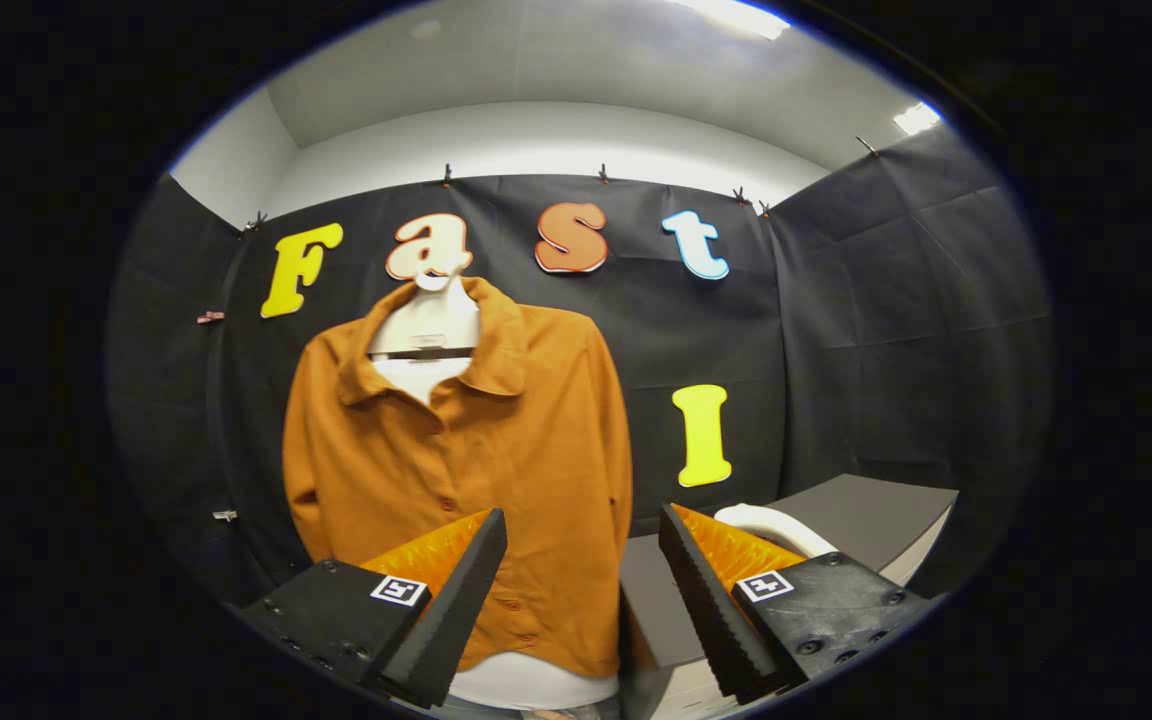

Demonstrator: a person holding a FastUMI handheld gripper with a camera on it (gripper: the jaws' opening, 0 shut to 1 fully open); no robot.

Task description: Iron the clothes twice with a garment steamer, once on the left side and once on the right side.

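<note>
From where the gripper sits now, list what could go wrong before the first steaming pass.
1. The gripper is open and holds nothing; the white handle, probably the steamer's, sits partly hidden behind one finger on the grey table, so a grab could land off-centre.
2. The orange shirt hangs just beyond the fingers; swinging toward the handle could snag its hem or buttons.
3. The shirt hangs loosely on the white mannequin, so a pass may bunch the fabric.

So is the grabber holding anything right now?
No. The gripper is open with nothing between its fingers. The orange button-up shirt hangs beyond them, and a white curved handle sits behind one finger.
</note>
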